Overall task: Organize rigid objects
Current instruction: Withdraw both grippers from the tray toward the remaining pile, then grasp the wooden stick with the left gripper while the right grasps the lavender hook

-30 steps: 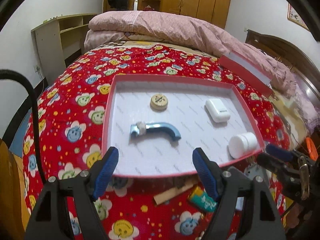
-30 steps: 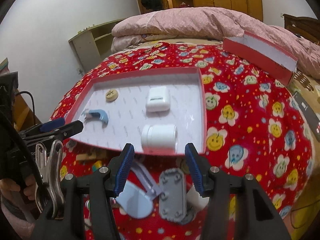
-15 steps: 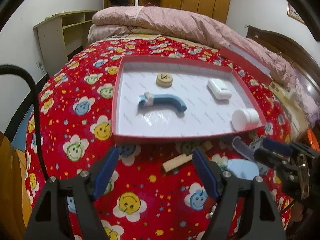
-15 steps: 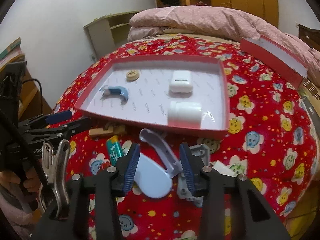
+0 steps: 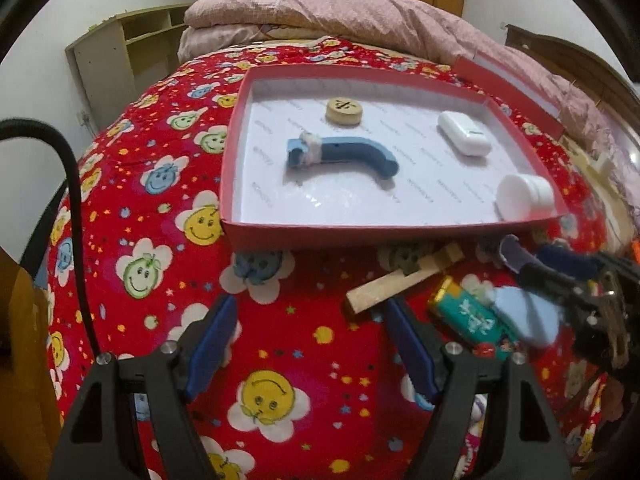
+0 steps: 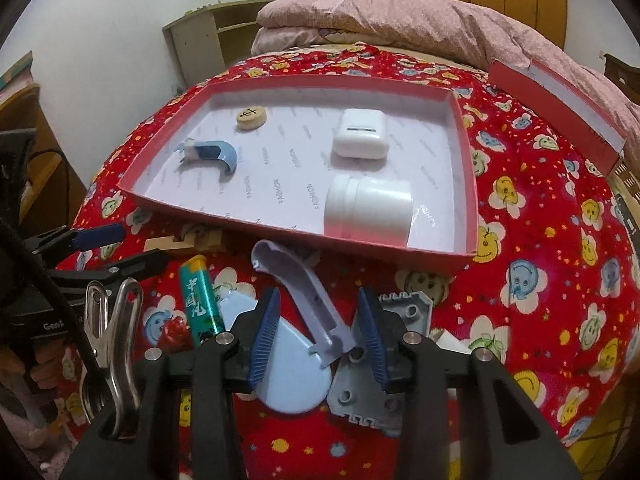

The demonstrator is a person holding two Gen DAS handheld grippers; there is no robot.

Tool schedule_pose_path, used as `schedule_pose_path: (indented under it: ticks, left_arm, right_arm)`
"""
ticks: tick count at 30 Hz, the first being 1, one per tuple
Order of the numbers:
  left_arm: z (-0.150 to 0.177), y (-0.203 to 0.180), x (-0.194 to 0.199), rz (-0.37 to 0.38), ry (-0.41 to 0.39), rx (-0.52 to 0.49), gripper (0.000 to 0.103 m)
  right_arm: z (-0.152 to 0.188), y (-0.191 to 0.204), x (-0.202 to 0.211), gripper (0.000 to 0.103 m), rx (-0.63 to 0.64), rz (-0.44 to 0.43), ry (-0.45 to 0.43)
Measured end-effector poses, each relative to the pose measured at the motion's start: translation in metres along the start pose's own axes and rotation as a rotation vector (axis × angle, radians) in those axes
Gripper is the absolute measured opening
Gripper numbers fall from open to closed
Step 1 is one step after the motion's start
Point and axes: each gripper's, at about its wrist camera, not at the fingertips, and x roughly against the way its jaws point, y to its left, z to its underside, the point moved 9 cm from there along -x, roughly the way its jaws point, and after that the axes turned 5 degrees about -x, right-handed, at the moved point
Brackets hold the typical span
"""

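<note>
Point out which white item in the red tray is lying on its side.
The round white jar, at the tray's near edge, lies on its side with its lid facing left. The other white item, the rounded case farther back, rests flat.

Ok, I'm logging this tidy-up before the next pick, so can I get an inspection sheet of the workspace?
Surface: bed with a red smiley-print cover.
Job's things: red tray holds a wooden disc, a blue curved handle, a white case and a white jar on its side. In front of the tray lie a pale blue scoop, a green lighter, a wooden stick and a grey plate.
Clutter: red lid beyond the tray.
Grippers: left tool open, empty. Right tool straddles the scoop's handle, pads not touching.
Cables: black cable at left.
Surroundings: pink quilt, shelf, wardrobe.
</note>
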Motion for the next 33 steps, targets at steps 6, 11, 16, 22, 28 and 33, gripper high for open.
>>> schedule_pose_path:
  ticks: [6,11,16,22,28,33]
  left_arm:
    - [-0.002,0.009,-0.002,-0.036,-0.012,0.018,0.080]
    - [-0.003,0.001,0.005,0.021,-0.024,0.023,0.080]
    - [-0.008,-0.019,0.009,0.091,-0.041,0.028,0.084]
    - [-0.013,-0.036,0.001,0.112,-0.029,0.040,0.088]
    - [-0.019,-0.046,-0.005,0.082,-0.049,0.028,0.091]
    - [-0.019,-0.052,-0.011,0.015,-0.066,-0.019,0.092]
  right_arm:
    - [0.004,0.001,0.001,0.031,0.050,0.037,-0.017]
    - [0.014,0.006,-0.003,0.021,0.040,-0.025,0.009]
    - [0.016,0.004,0.001,0.020,-0.004,-0.043,-0.017]
    - [0.016,-0.003,0.010,0.020,-0.063,-0.063,-0.042]
    - [0.017,-0.009,0.009,0.020,-0.103,-0.091,-0.041]
    - [0.017,-0.012,0.009,0.020,-0.119,-0.107,-0.046]
